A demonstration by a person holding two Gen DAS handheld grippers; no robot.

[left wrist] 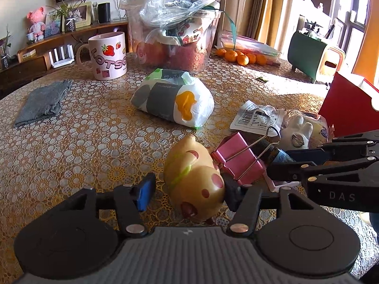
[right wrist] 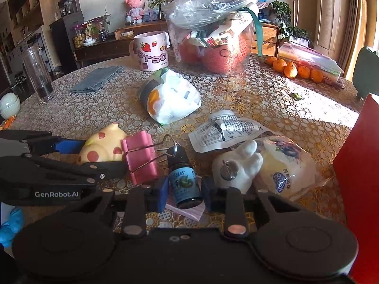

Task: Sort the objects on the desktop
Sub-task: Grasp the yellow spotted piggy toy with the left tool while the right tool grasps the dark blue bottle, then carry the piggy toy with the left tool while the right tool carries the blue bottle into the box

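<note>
A yellow squishy toy with red spots (left wrist: pixel 194 179) lies on the lace tablecloth between the fingers of my left gripper (left wrist: pixel 188 191); the jaws are open around it, the right finger touching it, the left one apart. It also shows in the right wrist view (right wrist: pixel 104 149). A pink binder clip (left wrist: pixel 236 158) (right wrist: pixel 141 159) lies beside the toy. My right gripper (right wrist: pixel 184 193) has its pads against a small dark bottle with a blue label (right wrist: pixel 184 182), which lies on a pink paper slip. A white plush hand (right wrist: pixel 236 165) lies to the right.
A tissue pack (left wrist: pixel 173 100), a printed sachet (right wrist: pixel 225 130), a wrapped bun (right wrist: pixel 286 168), a pink mug (left wrist: pixel 106 55), a grey cloth (left wrist: pixel 43 103), a clear tub with a bag (left wrist: pixel 175 35), oranges (left wrist: pixel 241 56), a glass (right wrist: pixel 39 75) and a red box (right wrist: pixel 360 189) are on the table.
</note>
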